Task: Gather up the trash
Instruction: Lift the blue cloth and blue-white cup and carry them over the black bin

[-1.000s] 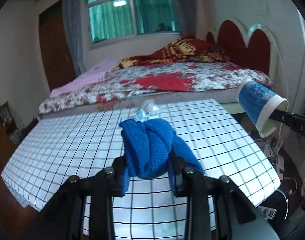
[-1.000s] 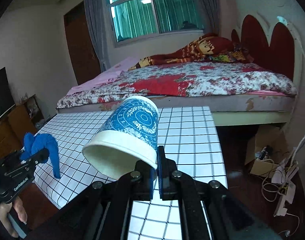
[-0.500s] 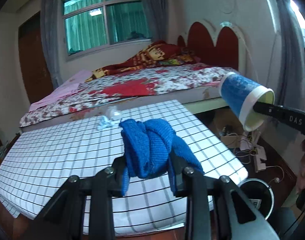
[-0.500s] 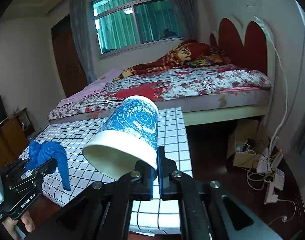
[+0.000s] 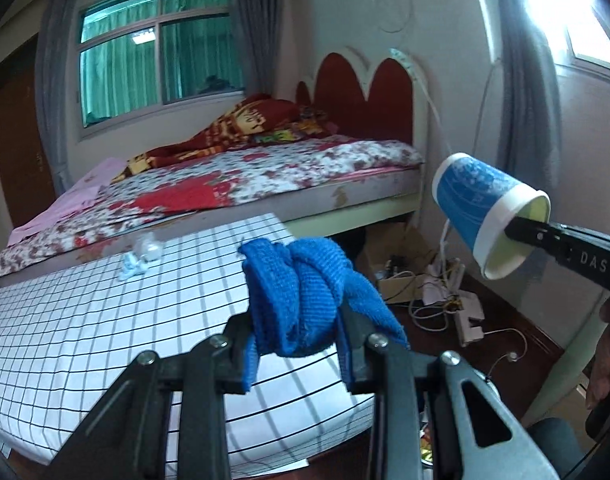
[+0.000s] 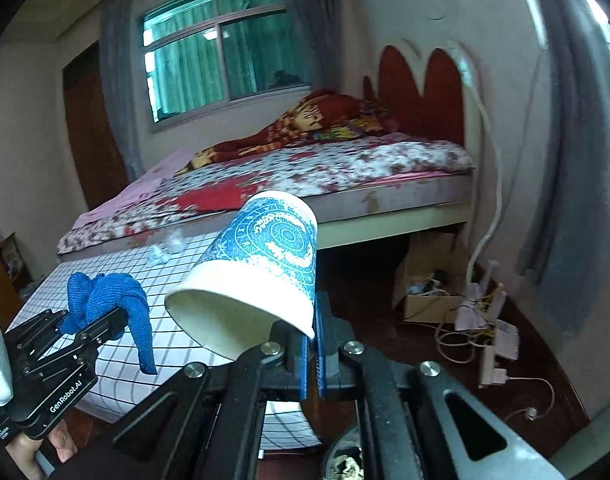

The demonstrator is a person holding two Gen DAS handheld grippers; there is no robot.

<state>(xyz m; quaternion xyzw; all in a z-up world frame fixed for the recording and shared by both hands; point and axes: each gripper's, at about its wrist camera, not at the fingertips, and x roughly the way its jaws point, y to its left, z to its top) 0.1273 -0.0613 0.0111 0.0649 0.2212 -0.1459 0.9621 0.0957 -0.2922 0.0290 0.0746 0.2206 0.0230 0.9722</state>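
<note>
The right gripper (image 6: 311, 354) pinches the rim of a blue paper cup (image 6: 265, 264) between its clenched fingers (image 6: 303, 364), one finger inside the mouth and one outside, so the cup hangs tilted with its mouth facing back and down toward the camera. In the left wrist view the same cup (image 5: 487, 210) is held in the air past the right end of the bench (image 5: 85, 320), over the dark floor and well apart from the bed (image 5: 265, 168).

The left gripper (image 5: 297, 356) grasps a bunched blue cloth (image 5: 301, 292), its fingers closed on the lower folds while a loose tail droops over the right finger. The cloth is lifted clear of the bench.

The step in hand looks like carrying the cup to a bin (image 6: 345, 460), whose dark round rim shows at the bottom of the right wrist view, just below the gripper and beside the bench corner. To do it well, bring the cup directly above that opening before letting go, since a rim pinch gives little control and the cup will swing as it drops. Tipping the mouth further down should help it fall straight. Keep the left gripper and its trailing cloth out of the way so the tail does not snag the cup.

Crumpled clear scraps (image 5: 143, 254) lie on the far side of the bench near the bed, probably trash not yet collected.
</note>
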